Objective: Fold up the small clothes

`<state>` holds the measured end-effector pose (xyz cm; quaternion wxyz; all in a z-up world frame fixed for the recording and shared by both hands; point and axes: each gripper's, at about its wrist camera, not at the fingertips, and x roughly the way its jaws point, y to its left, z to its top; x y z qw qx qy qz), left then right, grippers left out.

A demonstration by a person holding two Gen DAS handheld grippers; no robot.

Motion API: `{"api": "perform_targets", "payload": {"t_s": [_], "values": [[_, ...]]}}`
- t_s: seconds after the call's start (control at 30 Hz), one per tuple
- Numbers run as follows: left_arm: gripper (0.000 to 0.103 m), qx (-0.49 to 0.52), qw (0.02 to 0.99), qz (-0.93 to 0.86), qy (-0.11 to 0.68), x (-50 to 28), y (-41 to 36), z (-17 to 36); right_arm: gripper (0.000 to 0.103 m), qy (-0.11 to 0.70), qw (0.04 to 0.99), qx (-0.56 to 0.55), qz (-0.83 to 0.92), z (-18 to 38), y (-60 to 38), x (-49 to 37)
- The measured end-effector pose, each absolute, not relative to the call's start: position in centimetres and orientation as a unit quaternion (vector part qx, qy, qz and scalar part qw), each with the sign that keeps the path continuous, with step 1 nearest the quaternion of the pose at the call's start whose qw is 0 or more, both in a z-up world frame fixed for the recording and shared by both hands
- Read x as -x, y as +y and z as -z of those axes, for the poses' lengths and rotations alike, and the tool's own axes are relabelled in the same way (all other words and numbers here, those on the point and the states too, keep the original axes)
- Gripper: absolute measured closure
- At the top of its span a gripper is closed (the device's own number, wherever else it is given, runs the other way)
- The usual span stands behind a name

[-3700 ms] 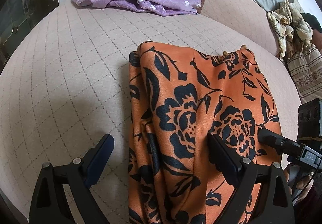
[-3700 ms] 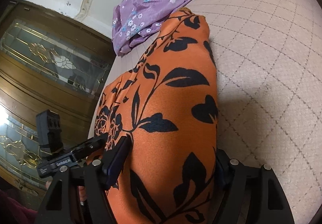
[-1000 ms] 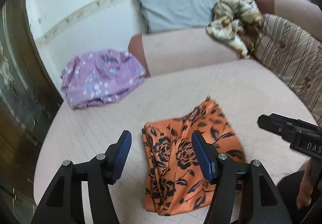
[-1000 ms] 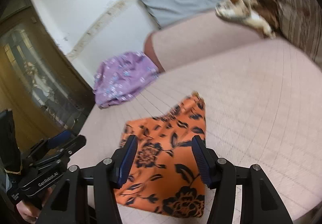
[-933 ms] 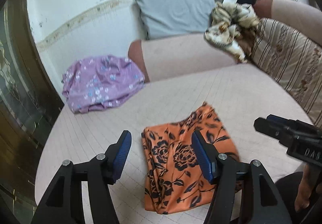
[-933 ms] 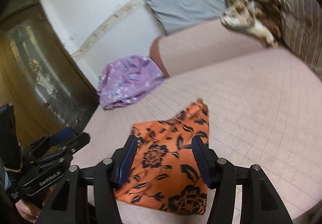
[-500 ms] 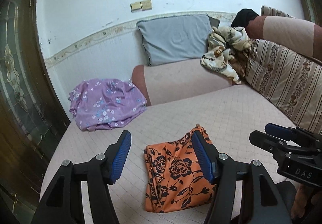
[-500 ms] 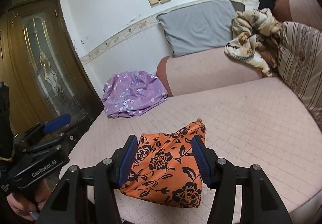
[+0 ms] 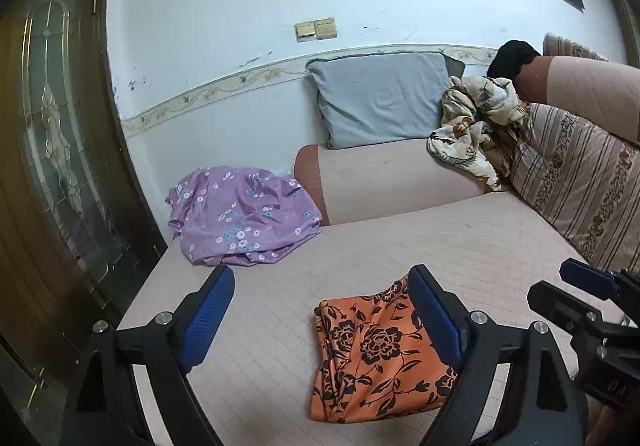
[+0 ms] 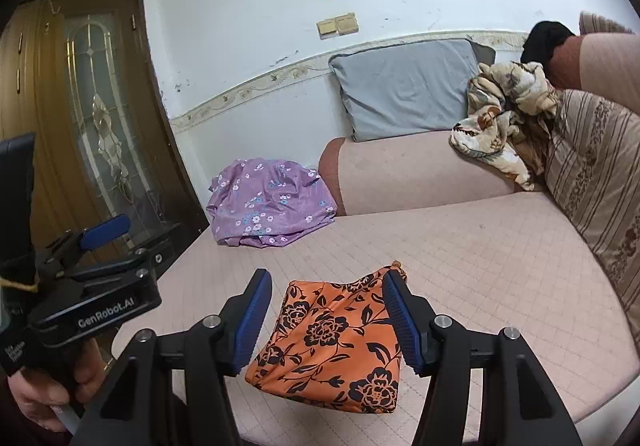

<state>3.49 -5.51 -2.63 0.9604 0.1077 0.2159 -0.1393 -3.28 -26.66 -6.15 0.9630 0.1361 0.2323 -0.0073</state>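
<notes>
Flanking the folded orange cloth (image 9: 376, 350) on the sofa (image 9: 440, 242): opening left jaws, right jaws apart, both empty.

Pillow: grey pillow (image 9: 380, 99), far, against wall.
Door: glazed wooden door (image 10: 92, 117), left.
Cushion: striped cushion (image 9: 580, 181), right.

An orange cloth with black flowers (image 9: 376, 350) lies folded into a flat, roughly rectangular bundle near the front edge of the pink quilted sofa seat (image 9: 460, 242).
</notes>
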Motion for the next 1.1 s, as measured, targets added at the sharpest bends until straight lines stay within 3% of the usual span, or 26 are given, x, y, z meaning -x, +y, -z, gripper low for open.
{"api": "perform_targets", "payload": {"t_s": [0.1, 0.2, 0.53, 1.1], "values": [[0.002, -0.103, 0.962, 0.125, 0.221, -3.5, -4.9, 2.4, 0.042, 0.230, 0.964, -0.134, 0.006, 5.8, -26.1, 3.4], [0.000, -0.112, 0.971, 0.093, 0.191, -2.6, -4.3, 2.1, 0.042, 0.226, 0.965, -0.135, 0.003, 5.6, -25.7, 3.5], [0.000, -0.100, 0.978, 0.072, 0.170, -2.4, -2.8, 0.7, 0.042, 0.216, 0.969, -0.121, -0.004, 4.7, -24.3, 3.5], [0.000, -0.101, 0.965, 0.070, 0.233, -5.8, -1.7, 3.8, 0.041, 0.264, 0.957, -0.117, 0.014, 6.8, -24.1, 1.8]]}}
